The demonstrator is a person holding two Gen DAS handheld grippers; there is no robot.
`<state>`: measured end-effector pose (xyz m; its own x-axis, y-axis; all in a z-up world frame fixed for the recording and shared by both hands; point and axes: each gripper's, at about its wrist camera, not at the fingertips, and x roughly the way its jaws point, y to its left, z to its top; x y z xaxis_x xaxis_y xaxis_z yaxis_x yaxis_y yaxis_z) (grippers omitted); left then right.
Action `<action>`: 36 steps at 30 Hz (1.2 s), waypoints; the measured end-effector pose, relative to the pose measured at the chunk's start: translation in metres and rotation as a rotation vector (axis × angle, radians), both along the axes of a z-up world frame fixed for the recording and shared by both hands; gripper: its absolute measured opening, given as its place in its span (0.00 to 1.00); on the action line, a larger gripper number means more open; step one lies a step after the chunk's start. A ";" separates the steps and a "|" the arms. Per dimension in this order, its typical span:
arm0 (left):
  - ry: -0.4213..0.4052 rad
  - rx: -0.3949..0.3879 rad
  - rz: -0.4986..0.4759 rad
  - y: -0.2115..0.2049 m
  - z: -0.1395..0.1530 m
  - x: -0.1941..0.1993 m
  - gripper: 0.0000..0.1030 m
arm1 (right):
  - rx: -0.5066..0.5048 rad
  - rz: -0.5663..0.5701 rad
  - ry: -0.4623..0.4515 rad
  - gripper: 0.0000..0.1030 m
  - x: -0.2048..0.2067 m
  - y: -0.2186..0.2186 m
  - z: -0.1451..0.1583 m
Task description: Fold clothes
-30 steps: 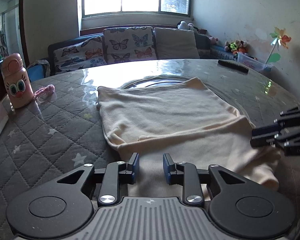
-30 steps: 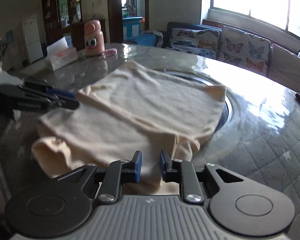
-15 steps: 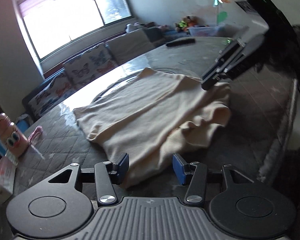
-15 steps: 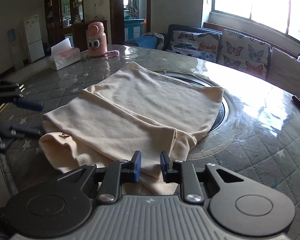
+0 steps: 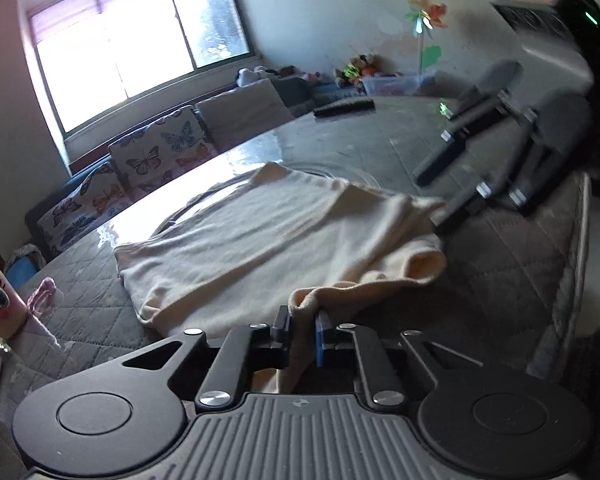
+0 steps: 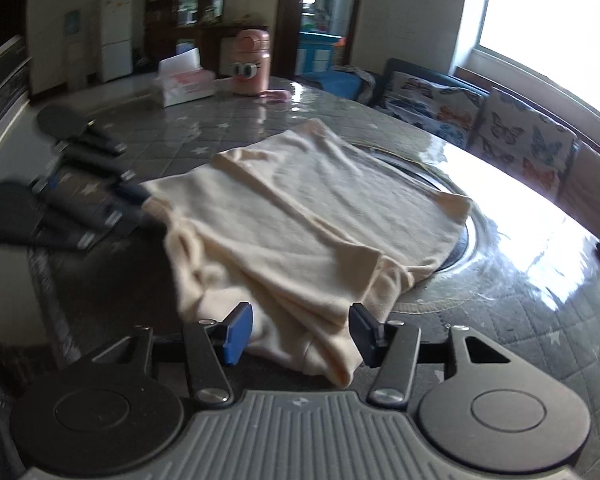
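Note:
A cream garment (image 5: 280, 240) lies partly folded on the grey quilted table (image 5: 500, 280), its near edge bunched. My left gripper (image 5: 302, 322) is closing, and its pads pinch a raised corner of the cloth. The right wrist view shows that gripper (image 6: 132, 194) blurred at the garment's (image 6: 320, 208) left corner. My right gripper (image 6: 300, 328) is opening. A thick fold of the cloth lies between its wide jaws, and neither blue pad presses on it. The left wrist view has it (image 5: 436, 194) blurred at the garment's far right end.
A pink cartoon bottle (image 6: 251, 66) and a tissue box (image 6: 184, 80) stand at the table's far side. A dark remote (image 5: 344, 108) lies near the far rim. A glass turntable (image 6: 464, 240) sits under the garment. Butterfly cushions line a sofa beyond.
My left gripper rolled, spread its jaws, then closed on the garment's corner. My right gripper went from nearly shut on the cloth's edge to wide. The near edge has bunched up.

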<state>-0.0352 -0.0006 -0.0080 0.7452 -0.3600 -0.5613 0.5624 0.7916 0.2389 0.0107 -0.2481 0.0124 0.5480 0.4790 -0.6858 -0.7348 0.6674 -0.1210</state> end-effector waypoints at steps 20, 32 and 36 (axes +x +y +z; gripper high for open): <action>0.044 -0.085 0.072 0.014 0.010 0.022 0.26 | 0.097 0.027 0.068 0.16 0.040 0.023 -0.015; 0.006 0.068 0.080 0.020 -0.013 0.002 0.38 | 0.178 -0.035 0.054 0.10 0.045 0.019 0.004; 0.008 0.056 0.098 0.025 -0.012 0.004 0.08 | 0.186 -0.037 0.039 0.09 0.038 0.020 0.004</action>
